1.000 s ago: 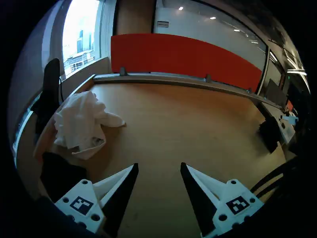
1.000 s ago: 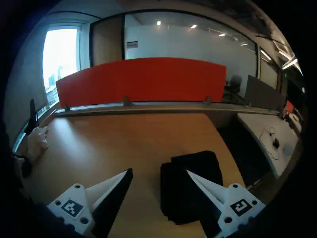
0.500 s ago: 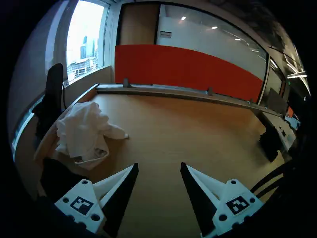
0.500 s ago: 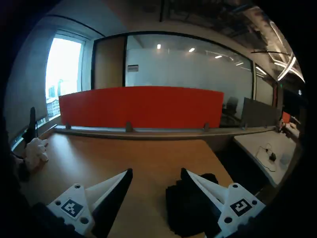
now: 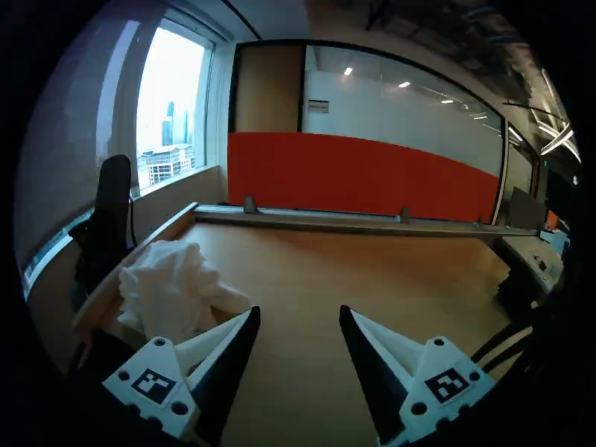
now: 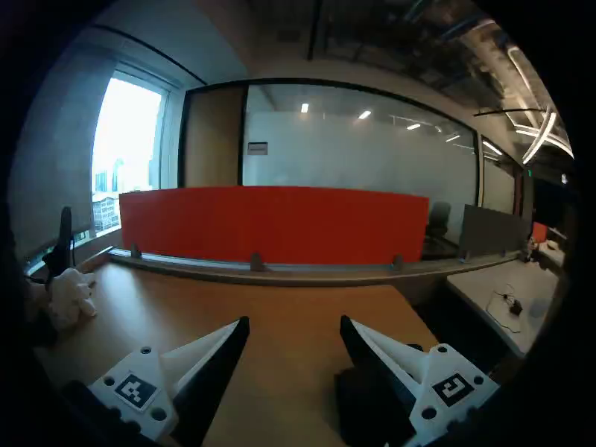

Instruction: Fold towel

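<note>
Fingers [image 5: 223, 357] of the left gripper [image 5: 299, 308], white wedge-shaped plastic with black inner faces, stand spread apart with bare desk showing between them and nothing held. Just ahead of its left finger and off to that side lies the crumpled white cloth towel [image 5: 175, 290], heaped loosely on the light brown wooden desk top [image 5: 357, 283] near the desk's left edge; whether the finger touches the cloth I cannot tell. Beyond the towel, further left, stands a black office chair [image 5: 108, 216], and straight ahead, at the desk's far edge, runs a long red divider panel [image 5: 357, 175] with a bright window [image 5: 167, 119] to its left. The right gripper [image 6: 294, 319] is spread wide as well, gripping nothing. Close under its right finger a black, flat, cloth-like bundle [image 6: 357, 402] rests on the desk top [image 6: 223, 313], partly hidden by that finger. Far off to this gripper's left, at the desk's edge, the towel [image 6: 68, 296] shows as a small white lump. Ahead stands the divider panel [image 6: 276, 223], and to the right, well apart, a pale neighbouring desk [image 6: 506, 290].
</note>
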`<move>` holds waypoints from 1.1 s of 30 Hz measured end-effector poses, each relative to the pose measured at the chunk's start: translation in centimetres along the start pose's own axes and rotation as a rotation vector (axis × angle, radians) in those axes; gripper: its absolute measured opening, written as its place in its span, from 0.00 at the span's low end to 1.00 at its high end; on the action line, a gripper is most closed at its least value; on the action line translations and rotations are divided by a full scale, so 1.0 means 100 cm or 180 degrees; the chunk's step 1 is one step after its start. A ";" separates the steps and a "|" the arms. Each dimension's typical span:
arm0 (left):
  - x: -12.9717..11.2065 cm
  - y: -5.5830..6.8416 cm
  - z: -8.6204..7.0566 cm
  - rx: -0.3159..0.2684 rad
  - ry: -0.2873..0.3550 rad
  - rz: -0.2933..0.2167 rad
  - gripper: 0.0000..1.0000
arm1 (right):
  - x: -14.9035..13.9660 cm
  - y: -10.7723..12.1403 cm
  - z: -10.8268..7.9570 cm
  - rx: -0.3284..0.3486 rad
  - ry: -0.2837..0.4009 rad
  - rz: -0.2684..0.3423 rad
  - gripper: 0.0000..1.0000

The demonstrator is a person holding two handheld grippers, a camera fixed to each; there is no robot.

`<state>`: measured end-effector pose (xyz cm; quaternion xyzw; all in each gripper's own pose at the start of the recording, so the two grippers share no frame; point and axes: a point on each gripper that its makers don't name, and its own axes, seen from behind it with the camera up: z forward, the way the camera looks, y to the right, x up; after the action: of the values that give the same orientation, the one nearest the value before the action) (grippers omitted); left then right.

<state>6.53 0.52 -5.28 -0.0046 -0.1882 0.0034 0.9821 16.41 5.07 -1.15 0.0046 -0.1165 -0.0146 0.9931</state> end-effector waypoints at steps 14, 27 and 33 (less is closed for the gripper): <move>0.058 -0.020 0.003 0.0156 0.0557 0.0057 0.78 | 0.022 -0.057 0.007 0.0097 0.0201 0.0065 0.94; 0.071 -0.012 0.009 0.0069 0.0710 0.0101 0.78 | 0.035 -0.084 0.008 0.0121 0.0315 0.0052 0.94; 0.074 -0.006 0.010 0.0023 0.0774 0.0089 0.78 | 0.041 -0.083 0.004 0.0109 0.0343 0.0113 0.94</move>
<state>13.05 0.00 -1.66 -0.0040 -0.0677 0.0173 0.9975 20.03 -3.32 0.04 0.0203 -0.0631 0.0054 0.9978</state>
